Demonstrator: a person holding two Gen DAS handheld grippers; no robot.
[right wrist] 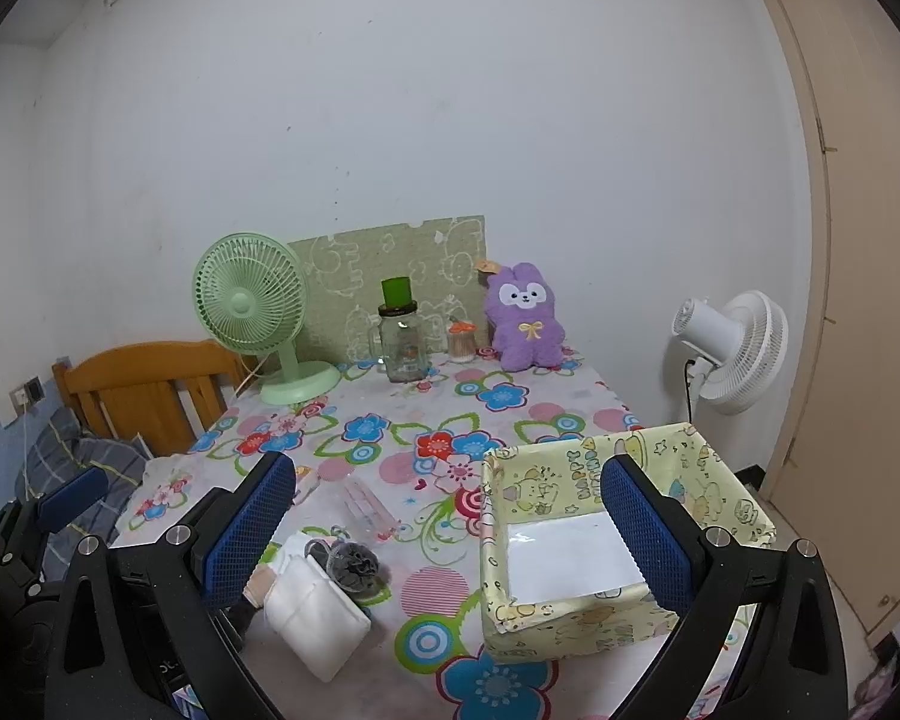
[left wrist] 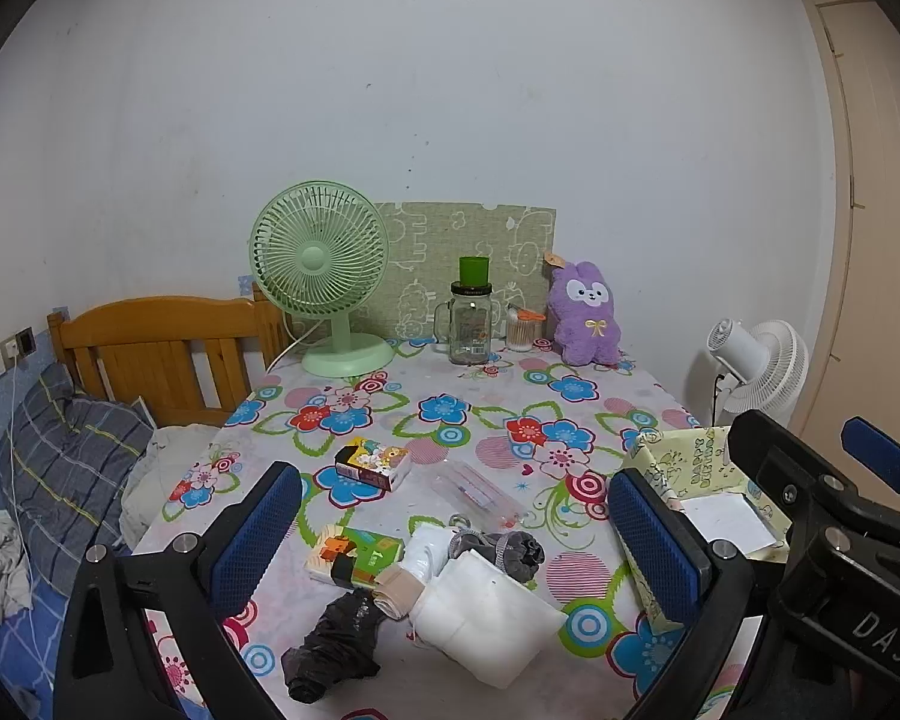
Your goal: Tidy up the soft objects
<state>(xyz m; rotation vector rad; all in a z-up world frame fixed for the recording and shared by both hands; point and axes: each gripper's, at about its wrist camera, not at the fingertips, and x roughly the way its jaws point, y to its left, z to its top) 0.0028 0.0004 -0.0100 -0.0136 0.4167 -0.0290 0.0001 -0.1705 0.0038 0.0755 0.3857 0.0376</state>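
Both grippers, left gripper [left wrist: 450, 546] and right gripper [right wrist: 450, 534], hovered with jaws wide apart, holding nothing; the loosely heaped white padded cloth [left wrist: 486, 624] near the table's front edge might drag neighbouring socks [left wrist: 510, 549] off.

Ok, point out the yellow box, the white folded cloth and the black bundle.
Yellow box [right wrist: 513, 618], right wrist view, on its near wall.
White cloth [left wrist: 486, 612], left wrist view, on the middle of its top fold.
Black bundle [left wrist: 336, 642], left wrist view, on its crumpled middle.

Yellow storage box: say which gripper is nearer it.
Right. The right gripper hovers open by the yellow storage box; the left gripper hangs open over the soft pile beside it.
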